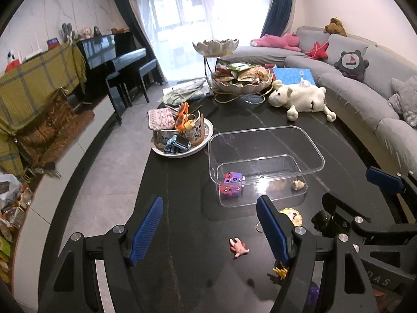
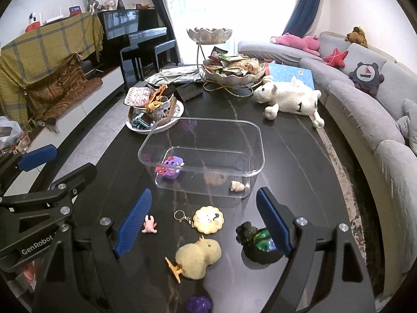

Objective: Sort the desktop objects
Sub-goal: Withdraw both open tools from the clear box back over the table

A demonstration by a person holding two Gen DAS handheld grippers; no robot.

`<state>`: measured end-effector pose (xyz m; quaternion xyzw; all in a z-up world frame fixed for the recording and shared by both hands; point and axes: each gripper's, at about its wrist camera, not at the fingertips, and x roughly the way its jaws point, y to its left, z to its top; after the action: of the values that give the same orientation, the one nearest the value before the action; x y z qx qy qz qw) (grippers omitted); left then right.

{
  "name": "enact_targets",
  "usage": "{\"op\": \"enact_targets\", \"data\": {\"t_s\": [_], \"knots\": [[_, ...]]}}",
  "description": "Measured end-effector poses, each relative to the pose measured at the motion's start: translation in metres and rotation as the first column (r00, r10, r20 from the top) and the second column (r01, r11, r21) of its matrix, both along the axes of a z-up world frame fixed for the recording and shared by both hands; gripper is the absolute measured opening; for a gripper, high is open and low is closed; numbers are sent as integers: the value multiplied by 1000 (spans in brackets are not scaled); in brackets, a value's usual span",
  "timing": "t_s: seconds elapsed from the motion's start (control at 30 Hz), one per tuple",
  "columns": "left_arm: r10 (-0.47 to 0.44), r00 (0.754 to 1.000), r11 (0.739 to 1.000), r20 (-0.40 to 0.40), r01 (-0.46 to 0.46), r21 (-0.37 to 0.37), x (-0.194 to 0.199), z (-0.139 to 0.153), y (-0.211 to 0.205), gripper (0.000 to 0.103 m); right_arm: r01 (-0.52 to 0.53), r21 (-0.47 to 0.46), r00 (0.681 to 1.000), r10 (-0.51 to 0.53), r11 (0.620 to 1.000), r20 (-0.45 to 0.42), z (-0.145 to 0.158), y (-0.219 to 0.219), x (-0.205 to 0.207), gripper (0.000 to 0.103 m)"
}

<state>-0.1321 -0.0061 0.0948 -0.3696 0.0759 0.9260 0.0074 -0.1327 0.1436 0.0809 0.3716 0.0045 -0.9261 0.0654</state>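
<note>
Clear bin (image 2: 206, 140) is seen mid-table, with a purple toy (image 2: 170, 168) inside. Yellow chick (image 2: 198, 257) is shown whole by the right view only; its feet, perhaps, in the left. Left gripper (image 1: 208, 232) and right gripper (image 2: 203, 224) are spread, empty.

1. Left wrist view looks forward and down over the table (image 1: 182, 182) from its near end.
2. Right wrist view sits just beside it, facing alike.
3. Both share the bin (image 1: 263, 161) (image 2: 206, 154).
</note>
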Motion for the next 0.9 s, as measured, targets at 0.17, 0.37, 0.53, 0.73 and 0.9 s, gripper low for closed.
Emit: {"op": "enact_targets", "data": {"t_s": [0.17, 0.37, 0.53, 0.73, 0.9], "knots": [[0, 1000, 1000, -5, 0, 17, 17, 1, -1, 71, 5, 22, 1000, -4, 1000, -20, 3, -1, 20, 81], [6, 1000, 1000, -3, -6, 30, 33, -2, -4, 71, 6, 34, 1000, -5, 999, -29, 3, -4, 36, 81], [12, 1000, 999, 8, -13, 49, 46, -5, -8, 71, 3, 28, 999, -2, 1000, -36, 2, -6, 49, 81], [9, 999, 996, 38, -12, 91, 59, -11, -12, 71, -3, 11, 999, 3, 1000, -39, -1, -5, 63, 81], [15, 999, 997, 46, -19, 81, 69, -21, -11, 71, -11, 0, 1000, 11, 1000, -30, -10, -5, 74, 82]]}}
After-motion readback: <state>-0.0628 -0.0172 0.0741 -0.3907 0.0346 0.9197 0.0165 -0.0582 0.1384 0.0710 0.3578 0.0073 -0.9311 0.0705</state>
